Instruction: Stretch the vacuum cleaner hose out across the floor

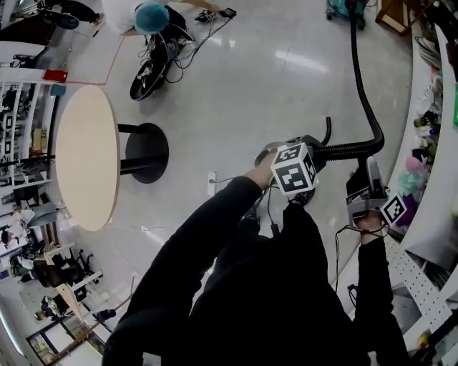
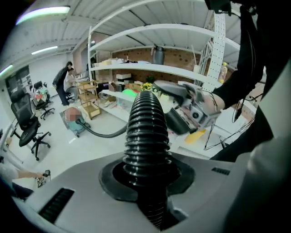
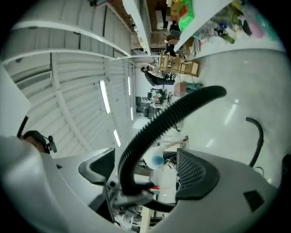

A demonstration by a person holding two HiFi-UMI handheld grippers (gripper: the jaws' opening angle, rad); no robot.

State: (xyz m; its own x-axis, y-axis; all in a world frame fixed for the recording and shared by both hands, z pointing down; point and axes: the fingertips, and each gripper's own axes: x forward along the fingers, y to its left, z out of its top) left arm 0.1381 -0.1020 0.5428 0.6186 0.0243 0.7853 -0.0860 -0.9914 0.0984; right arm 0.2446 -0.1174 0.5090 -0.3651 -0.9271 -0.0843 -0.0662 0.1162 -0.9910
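Left tool clamps one hose; right tool spread.

Hose: black, ribbed, flexible. Far end joins the teal vacuum at the top of the head view. From there it runs in one long, gentle curve over the pale floor. Then it hooks sharply sideways, and the near end is raised off the floor. Not yet straight.

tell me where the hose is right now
In the head view, the hose runs down the right side from the vacuum, past the shelves, then bends left into the left tongs, which grip it.
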